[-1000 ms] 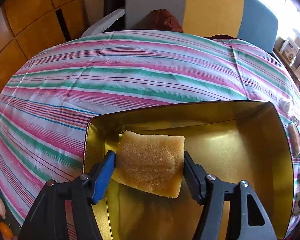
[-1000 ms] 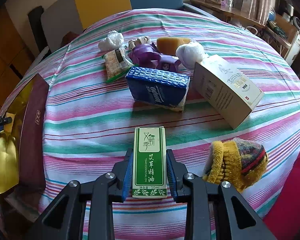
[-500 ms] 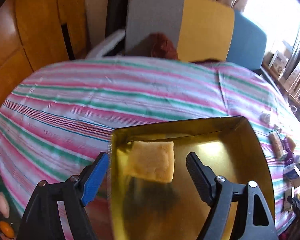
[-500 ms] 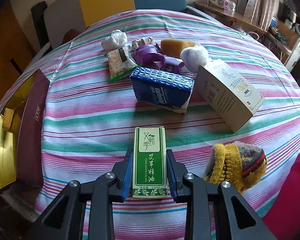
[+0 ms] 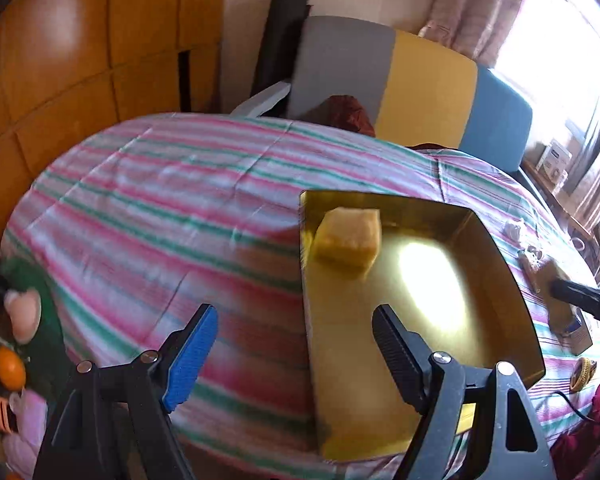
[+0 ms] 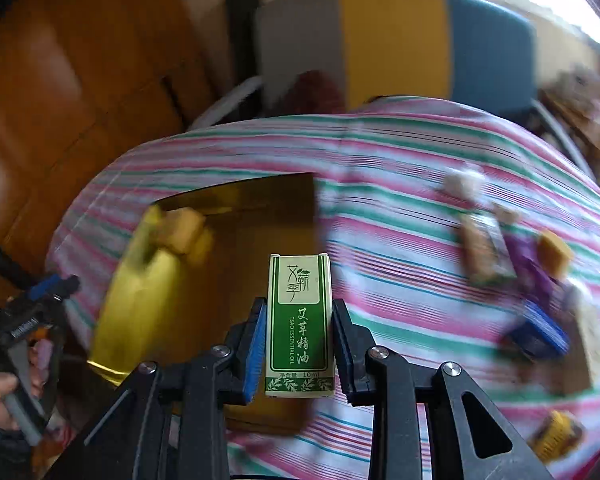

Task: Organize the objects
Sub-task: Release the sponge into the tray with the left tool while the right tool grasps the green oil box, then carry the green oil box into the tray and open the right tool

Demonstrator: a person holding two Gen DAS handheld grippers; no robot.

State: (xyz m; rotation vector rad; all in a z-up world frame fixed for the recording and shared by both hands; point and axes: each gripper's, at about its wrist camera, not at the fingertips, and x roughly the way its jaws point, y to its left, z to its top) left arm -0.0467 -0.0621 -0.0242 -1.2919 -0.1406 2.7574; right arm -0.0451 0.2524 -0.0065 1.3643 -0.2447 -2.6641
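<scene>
Gold-lined rectangular metal tray (image 5: 500, 280) on striped pink/green tablecloth (image 5: 160, 208); yellow foam sponge block (image 5: 348, 236) lies in its far-left corner. Left gripper (image 5: 296, 344): jaws fully apart, nothing btwn. Right gripper (image 6: 298, 344): clamped on green/white essential-oil carton (image 6: 299, 320), held above tray's right edge

The right gripper (image 6: 296, 344) clamps an upright green essential-oil box (image 6: 299, 320) above the gold box (image 6: 140, 300).
</scene>
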